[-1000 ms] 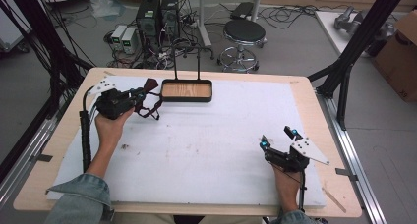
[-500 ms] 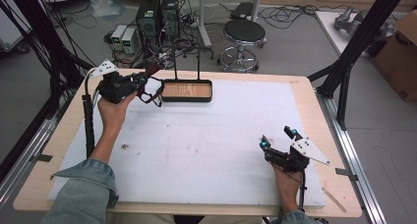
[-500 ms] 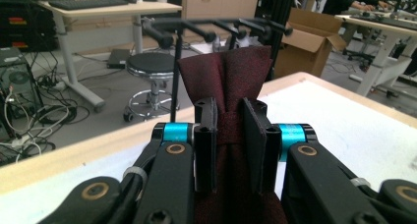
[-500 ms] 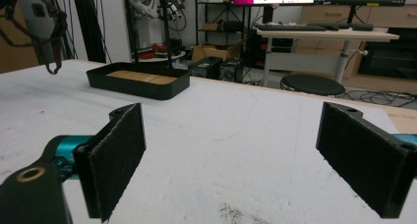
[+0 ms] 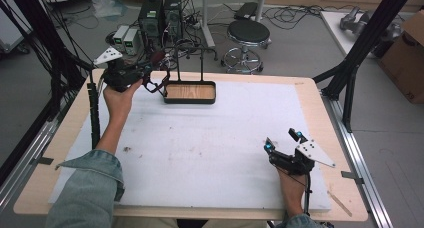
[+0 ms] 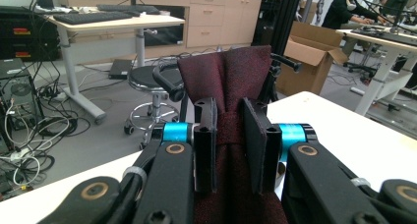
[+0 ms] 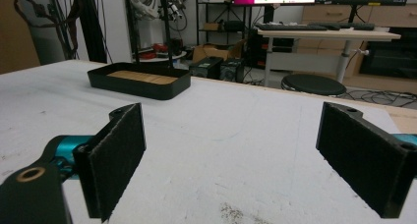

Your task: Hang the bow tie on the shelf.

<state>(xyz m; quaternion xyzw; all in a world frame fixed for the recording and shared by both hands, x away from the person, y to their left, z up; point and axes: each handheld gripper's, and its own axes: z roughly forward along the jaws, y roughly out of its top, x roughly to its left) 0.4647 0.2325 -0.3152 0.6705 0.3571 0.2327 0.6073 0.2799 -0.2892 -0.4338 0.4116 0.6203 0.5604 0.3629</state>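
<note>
Cloth (image 6: 236, 86), dark red and bunched, sits pinched between the closed jaws of the left hand-held gripper (image 6: 230, 150); the right hand-held gripper (image 7: 231, 150) rests open on the counter (image 5: 225, 153).

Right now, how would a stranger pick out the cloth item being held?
Start at the black tray on the table's far edge. Just left of it, the left tool is shut on a dark red necktie, the only fabric among black metal parts.
</note>
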